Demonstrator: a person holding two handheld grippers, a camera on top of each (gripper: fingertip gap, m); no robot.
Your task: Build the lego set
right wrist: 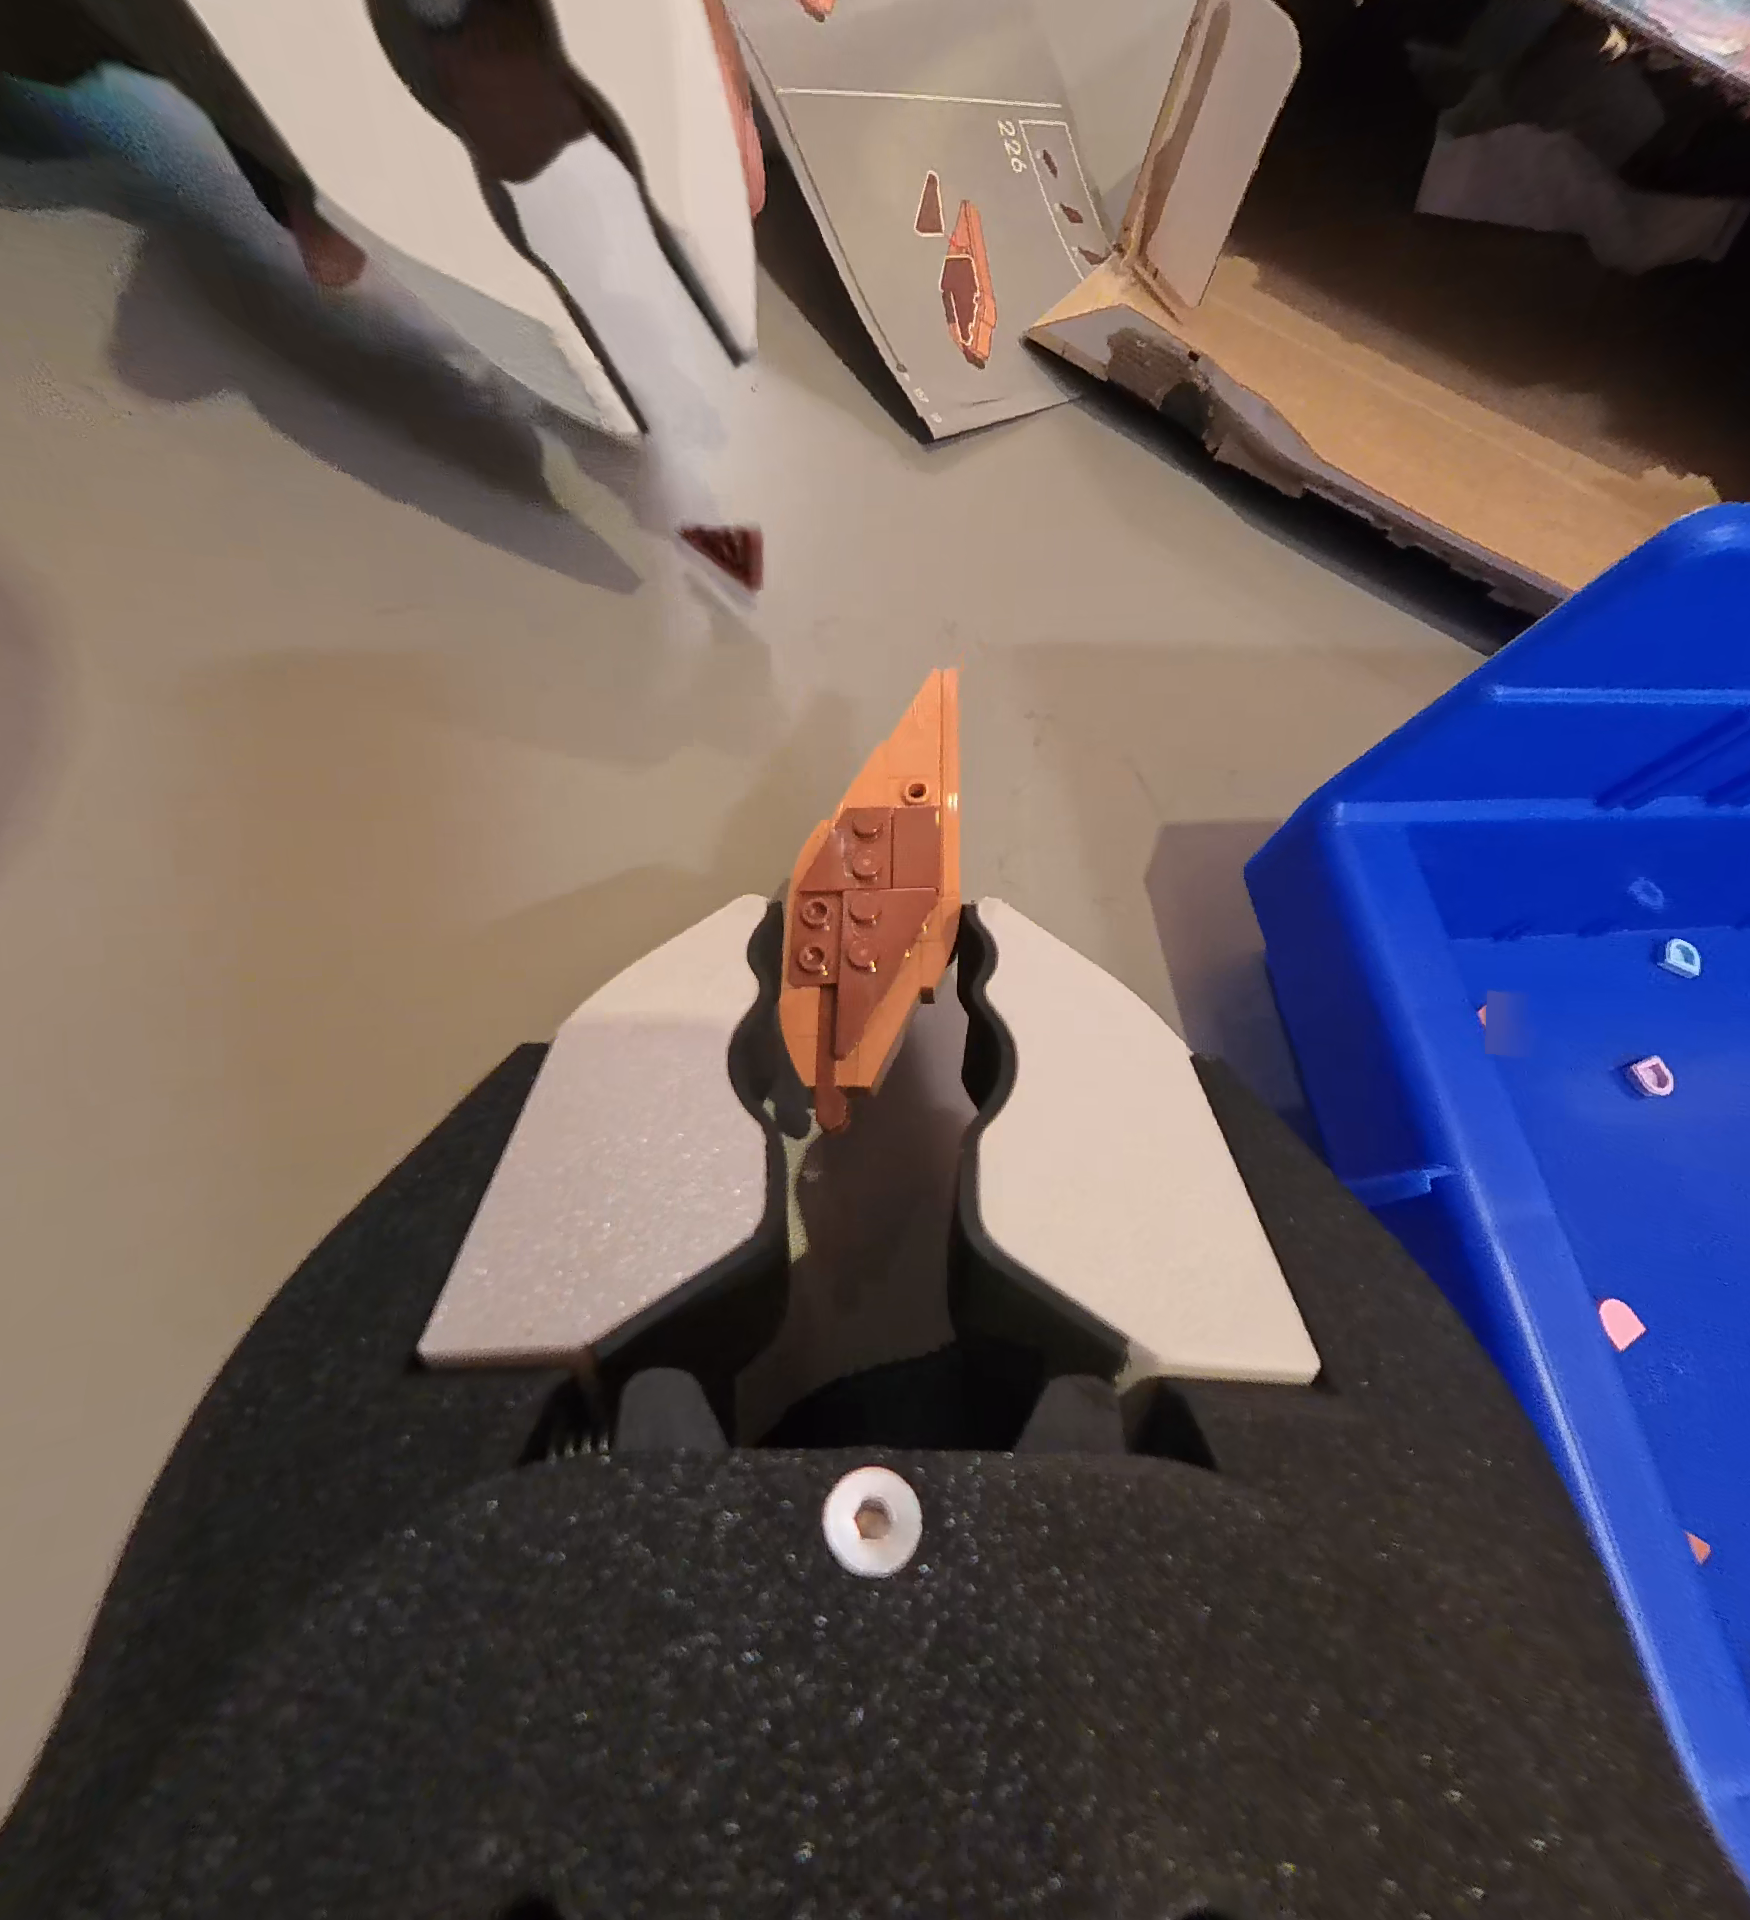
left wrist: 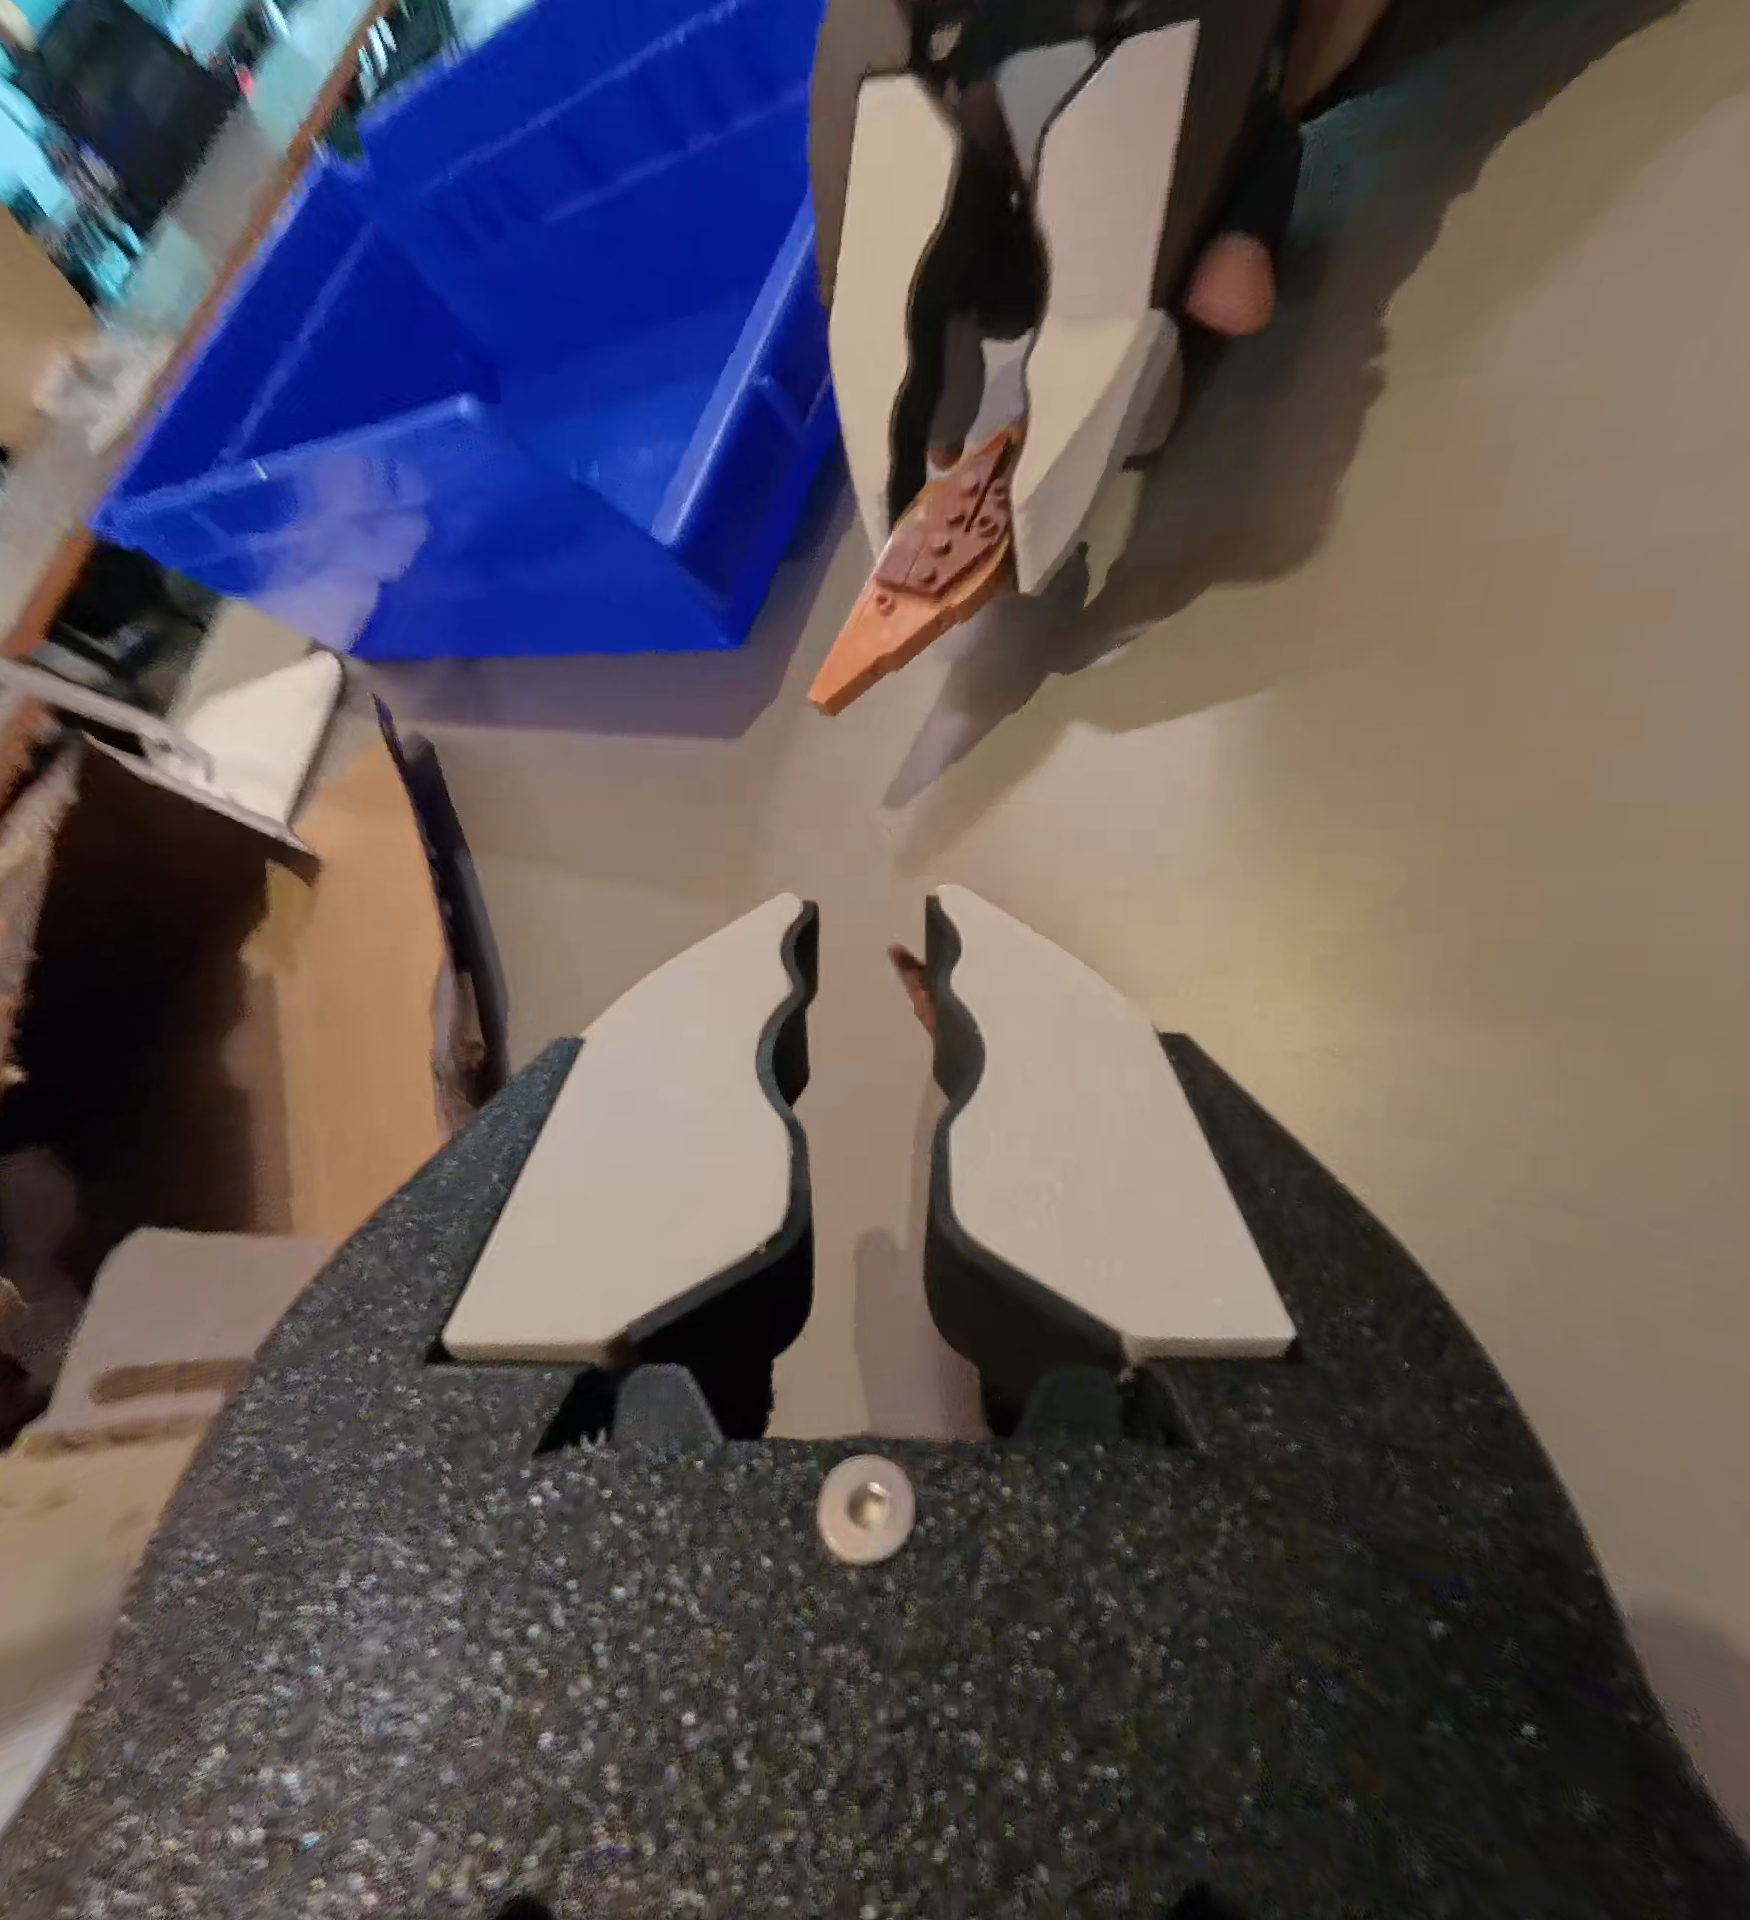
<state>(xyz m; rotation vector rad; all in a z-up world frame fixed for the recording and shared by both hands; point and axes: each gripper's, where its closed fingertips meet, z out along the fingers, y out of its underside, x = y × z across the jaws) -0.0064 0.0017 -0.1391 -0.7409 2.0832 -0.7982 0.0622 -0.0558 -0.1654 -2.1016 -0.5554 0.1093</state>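
My right gripper (right wrist: pixel 866 914) is shut on a pointed orange brick assembly (right wrist: pixel 892 894) with brown plates on top. Both pads press its sides, and its tip points forward above the beige table (right wrist: pixel 331 779). The left wrist view shows that gripper (left wrist: pixel 954 540) holding the assembly (left wrist: pixel 912 592) in the air. My left gripper (left wrist: pixel 871 914) stands open. A small dark brown piece (left wrist: pixel 915 982) lies against its right pad only, with a clear gap to the left pad. In the right wrist view this piece (right wrist: pixel 723 545) shows at the blurred tips of the left gripper's fingers (right wrist: pixel 403 208).
A blue bin (right wrist: pixel 1370 935) with a few small pastel pieces stands right of the right gripper; it also shows in the left wrist view (left wrist: pixel 538 364). A printed instruction sheet (right wrist: pixel 954 208) and an opened cardboard box (right wrist: pixel 1370 416) lie at the far side. The tips of one gripper are about 10 cm away from the tips of the other.
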